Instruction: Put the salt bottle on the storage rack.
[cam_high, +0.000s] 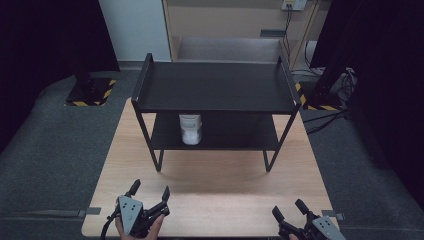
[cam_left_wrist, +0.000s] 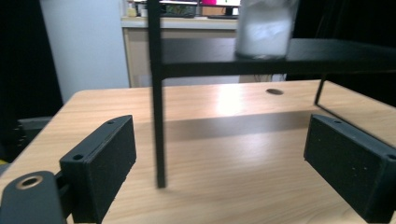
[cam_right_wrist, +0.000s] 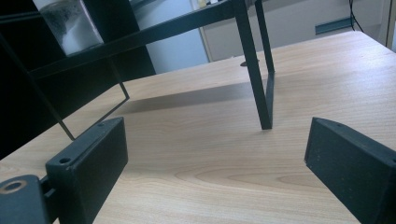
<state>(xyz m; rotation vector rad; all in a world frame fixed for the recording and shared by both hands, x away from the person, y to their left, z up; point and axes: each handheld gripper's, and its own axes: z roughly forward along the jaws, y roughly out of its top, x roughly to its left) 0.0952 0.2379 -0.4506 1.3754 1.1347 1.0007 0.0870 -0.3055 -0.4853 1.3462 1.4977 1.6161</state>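
Left claw (cam_high: 150, 192) low over near edge of table (cam_high: 215, 180), jaws wide apart, nothing between. White jar (cam_high: 190, 128) upright on lower shelf of black rack (cam_high: 215, 87), mid-table, well apart from both claws. Right claw (cam_high: 289, 209) at near right corner, jaws spread, empty.

Black shelf rack (cam_high: 215, 87), white, perhaps translucent jar (cam_high: 190, 128), pale wood-grain table (cam_high: 215, 190), yellow-black striped floor tape (cam_high: 107, 92).
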